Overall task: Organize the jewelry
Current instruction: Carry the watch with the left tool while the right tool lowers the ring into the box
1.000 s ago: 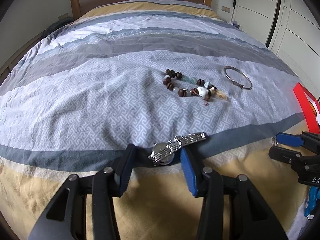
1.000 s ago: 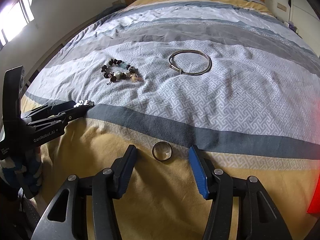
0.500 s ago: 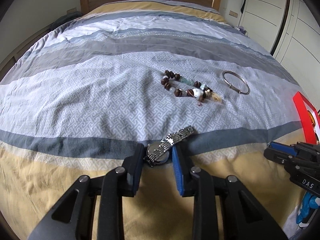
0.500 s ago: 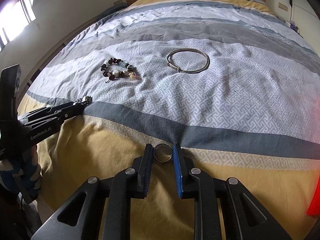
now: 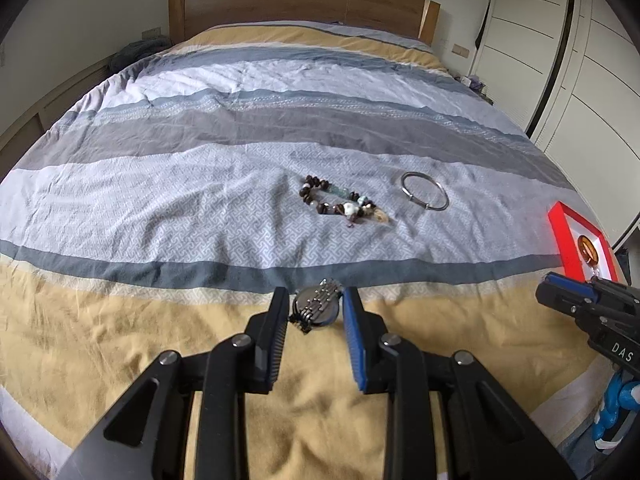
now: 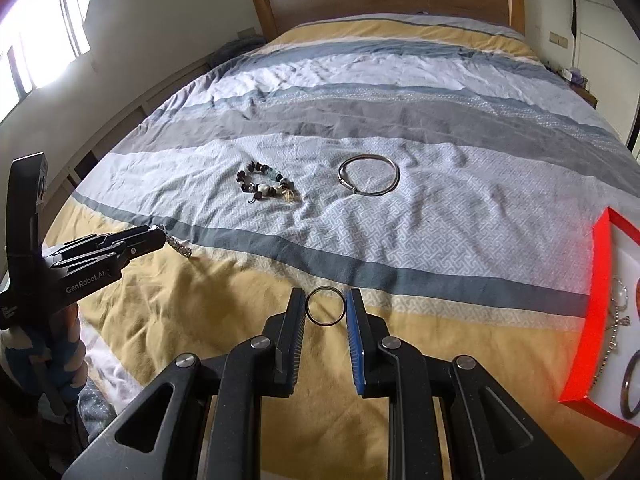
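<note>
My left gripper is shut on a silver metal watch and holds it above the yellow stripe of the bedspread; its band hangs from the gripper in the right wrist view. My right gripper is shut on a small dark ring, lifted off the bed. A brown beaded bracelet and a thin silver bangle lie on the patterned white stripe further up the bed. A red-rimmed jewelry tray at the right holds several pieces.
The striped bedspread covers the whole bed up to a wooden headboard. White wardrobe doors stand at the right. A window is at the left in the right wrist view.
Both grippers closed on their items, the left on the watch and the right on the ring, and rose off the bedspread. The watch band now hangs free.
</note>
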Tool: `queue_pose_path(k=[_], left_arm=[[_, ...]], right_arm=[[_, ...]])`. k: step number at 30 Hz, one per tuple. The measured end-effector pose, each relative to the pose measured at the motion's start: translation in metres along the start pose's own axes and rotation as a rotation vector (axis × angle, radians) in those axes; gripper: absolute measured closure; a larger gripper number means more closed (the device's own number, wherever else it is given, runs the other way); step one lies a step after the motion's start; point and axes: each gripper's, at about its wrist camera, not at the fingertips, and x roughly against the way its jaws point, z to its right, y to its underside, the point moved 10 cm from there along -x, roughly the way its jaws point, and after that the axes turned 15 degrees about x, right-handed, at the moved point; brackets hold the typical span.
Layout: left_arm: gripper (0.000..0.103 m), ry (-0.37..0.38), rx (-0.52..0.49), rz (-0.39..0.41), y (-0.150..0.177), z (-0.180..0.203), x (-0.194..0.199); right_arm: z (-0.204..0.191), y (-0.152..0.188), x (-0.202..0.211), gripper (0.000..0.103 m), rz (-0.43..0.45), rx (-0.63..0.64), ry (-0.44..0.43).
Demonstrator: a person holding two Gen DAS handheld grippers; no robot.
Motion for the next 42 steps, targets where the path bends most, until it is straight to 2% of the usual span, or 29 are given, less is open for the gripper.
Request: queue_pose_path(k=[7, 18, 22, 27, 32, 33, 34, 42], left_arm=[[0.077, 0.070, -0.056, 0.019, 0.006, 0.059, 0.027], [0.077, 0.276, -0.190, -0.026, 0.035, 0.227, 0.036], [0.077, 0.342, -0.250, -0.067, 0.057, 0.292, 0.030], [0.079, 0.387, -0.326, -0.110, 0.083, 0.357, 0.016], [0.081, 0.395, -0.364, -0.162, 0.107, 0.396, -0.011], [0.093, 0.394, -0.370, -0.181, 0.113, 0.402, -0.020], [0.095, 0.395, -0.371, -0.203, 0.120, 0.406, -0.026], [0.095, 0.339, -0.386, -0.270, 0.152, 0.403, -0.069]], right_arm=[[0.028, 0.013, 0.055, 0.083, 0.045, -0.018, 0.058], [0.137, 0.068, 0.129, 0.083, 0.056, -0.103, 0.226], [0.181, 0.095, 0.140, 0.083, 0.033, -0.149, 0.277], [0.223, 0.128, 0.135, 0.083, -0.010, -0.200, 0.307], [0.248, 0.156, 0.118, 0.083, -0.059, -0.228, 0.306], [0.252, 0.161, 0.114, 0.083, -0.068, -0.232, 0.304], [0.256, 0.165, 0.110, 0.083, -0.076, -0.236, 0.301], [0.272, 0.187, 0.080, 0.083, -0.143, -0.234, 0.261]])
